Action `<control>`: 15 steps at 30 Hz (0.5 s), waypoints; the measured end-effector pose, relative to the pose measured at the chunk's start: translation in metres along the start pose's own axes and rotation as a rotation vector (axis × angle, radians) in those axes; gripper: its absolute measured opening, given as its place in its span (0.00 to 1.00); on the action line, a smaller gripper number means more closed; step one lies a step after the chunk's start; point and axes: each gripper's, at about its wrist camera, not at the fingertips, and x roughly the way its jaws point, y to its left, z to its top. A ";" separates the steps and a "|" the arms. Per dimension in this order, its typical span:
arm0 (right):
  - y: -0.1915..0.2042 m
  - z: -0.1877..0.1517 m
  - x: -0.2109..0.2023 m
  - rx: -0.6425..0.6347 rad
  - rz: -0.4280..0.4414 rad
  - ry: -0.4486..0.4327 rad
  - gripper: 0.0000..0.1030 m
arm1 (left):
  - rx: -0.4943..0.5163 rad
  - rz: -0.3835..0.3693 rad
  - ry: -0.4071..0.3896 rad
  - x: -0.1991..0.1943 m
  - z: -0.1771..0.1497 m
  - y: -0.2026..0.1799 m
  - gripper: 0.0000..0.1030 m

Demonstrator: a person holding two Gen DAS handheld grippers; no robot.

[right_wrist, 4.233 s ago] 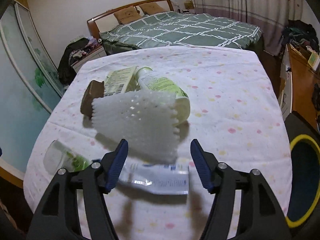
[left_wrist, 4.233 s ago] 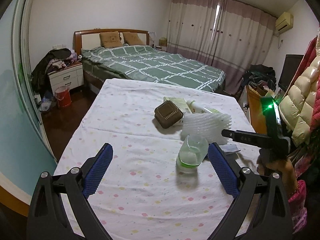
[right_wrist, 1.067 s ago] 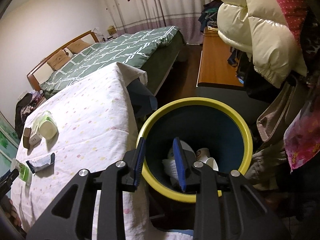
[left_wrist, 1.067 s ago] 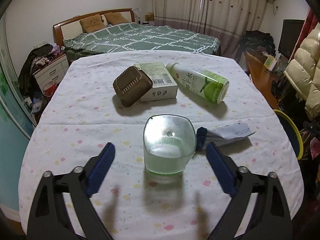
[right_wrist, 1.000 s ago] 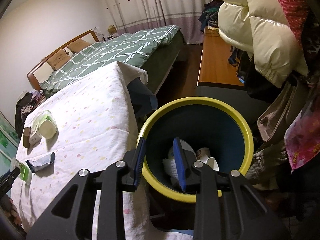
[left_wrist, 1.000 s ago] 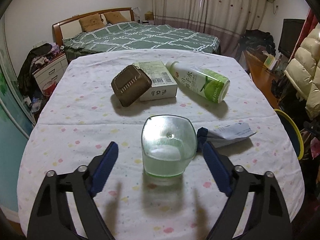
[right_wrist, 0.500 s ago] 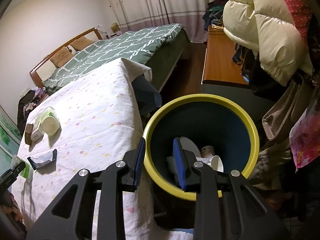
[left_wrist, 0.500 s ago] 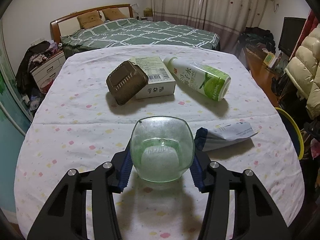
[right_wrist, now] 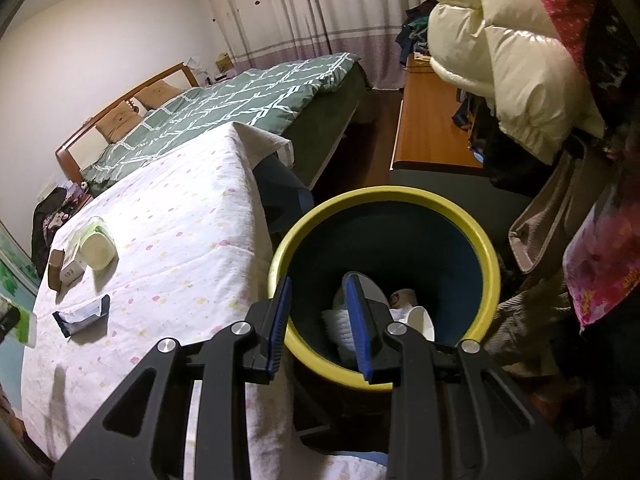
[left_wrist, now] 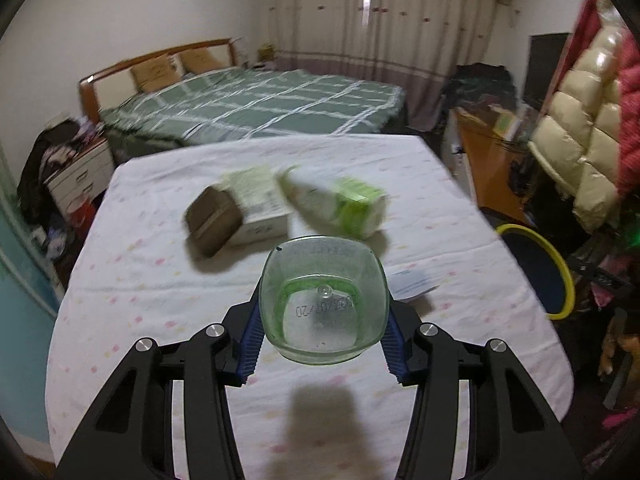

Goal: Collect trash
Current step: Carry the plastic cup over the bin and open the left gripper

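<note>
Cup (left_wrist: 323, 304) now lifted; bin (right_wrist: 486, 248) part-filled

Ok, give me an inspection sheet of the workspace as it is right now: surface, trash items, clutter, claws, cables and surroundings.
Surface: table under a white dotted cloth.
Job's things: clear plastic cup lifted off the cloth; green-label bottle lying down; white carton; brown box leaning on the carton; crumpled wrapper; yellow-rimmed bin beside the table, trash already inside.
Clutter: nothing seen beyond the trash.
Claws: left claw shut on the clear plastic cup; right claw above the bin, jaws narrowly apart, holding nothing.
Cables: nothing seen.
Surroundings: bed, curtains, puffer jacket, wooden desk.
</note>
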 end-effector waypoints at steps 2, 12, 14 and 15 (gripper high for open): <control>-0.006 -0.001 -0.005 0.007 -0.010 -0.006 0.27 | 0.033 -0.037 -0.004 0.002 0.008 -0.020 0.49; -0.051 -0.013 -0.042 0.064 -0.105 -0.083 0.27 | 0.214 -0.271 0.022 0.035 0.044 -0.150 0.49; -0.060 -0.018 -0.046 0.076 -0.120 -0.084 0.27 | 0.246 -0.311 0.035 0.044 0.046 -0.178 0.49; -0.065 -0.021 -0.047 0.082 -0.126 -0.081 0.27 | 0.269 -0.340 0.044 0.049 0.048 -0.197 0.48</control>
